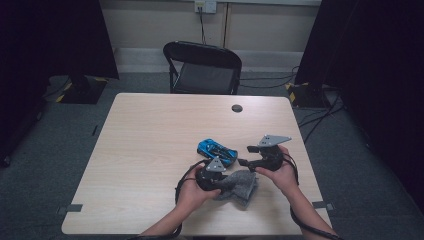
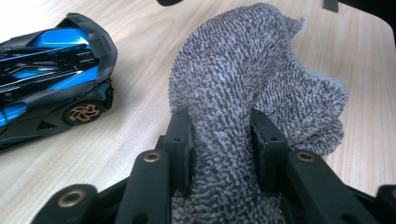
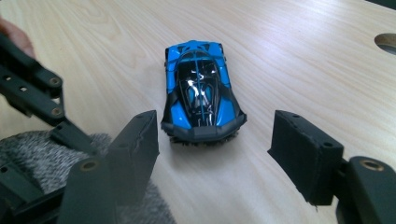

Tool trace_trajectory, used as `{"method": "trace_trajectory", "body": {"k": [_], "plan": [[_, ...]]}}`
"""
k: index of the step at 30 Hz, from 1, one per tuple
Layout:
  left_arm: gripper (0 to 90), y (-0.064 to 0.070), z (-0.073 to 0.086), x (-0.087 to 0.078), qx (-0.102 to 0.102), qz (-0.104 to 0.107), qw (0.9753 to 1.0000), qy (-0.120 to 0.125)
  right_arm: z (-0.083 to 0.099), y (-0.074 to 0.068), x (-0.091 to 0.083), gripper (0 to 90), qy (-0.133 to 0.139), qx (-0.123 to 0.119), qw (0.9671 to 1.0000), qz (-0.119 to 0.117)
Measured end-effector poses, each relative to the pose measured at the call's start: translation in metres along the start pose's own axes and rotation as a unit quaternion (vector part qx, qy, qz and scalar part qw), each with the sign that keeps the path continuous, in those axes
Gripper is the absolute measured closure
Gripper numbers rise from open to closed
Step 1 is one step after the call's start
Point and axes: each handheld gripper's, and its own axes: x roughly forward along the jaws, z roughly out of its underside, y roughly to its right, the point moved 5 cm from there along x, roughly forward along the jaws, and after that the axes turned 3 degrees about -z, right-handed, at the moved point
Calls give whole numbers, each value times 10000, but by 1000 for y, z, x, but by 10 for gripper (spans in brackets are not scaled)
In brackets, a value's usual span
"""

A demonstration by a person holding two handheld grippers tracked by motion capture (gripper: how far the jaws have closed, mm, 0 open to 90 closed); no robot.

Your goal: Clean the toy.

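Pale wooden table (image 1: 150, 150), items listed outward from its near edge. Grey cloth (image 1: 240, 185): clamped between the closed jaws of the left gripper (image 2: 219, 135). Right gripper (image 3: 212, 140): jaws wide apart, holding nothing, aimed at the blue toy car (image 1: 216, 151) just beyond the cloth. Black chair (image 1: 202, 67): behind the far edge.

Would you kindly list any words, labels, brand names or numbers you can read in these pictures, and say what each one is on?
None can be read.
Blue toy car: no legible lettering or number on its body; the gold wheel shows a spoke pattern, not text.
Grey cloth, held by the left gripper: no tag or label in sight.
Right gripper and table: plain, unmarked.
Wall socket: too small to read.
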Motion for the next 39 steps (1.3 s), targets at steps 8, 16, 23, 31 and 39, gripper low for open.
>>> {"method": "trace_trajectory", "body": {"k": [8,16,23,31,39], "plan": [[371,1,-5,-2,229,24,9997,98,7,-10,-11,318,-8,-5,9999,-102],[326,-11,-6,-22,34,-157,9992,355,5,-31,-16,326,128,-95,9990,-419],[310,-48,-6,-39,-308,-702,9955,553,19,-59,-8,335,-53,-300,9965,-779],[290,-80,-14,-41,-231,-1127,9920,516,45,-69,12,345,-515,-548,9930,-907],[237,-107,-28,-18,-130,-1132,9927,389,56,-68,21,398,-682,-761,9907,-894]]}}
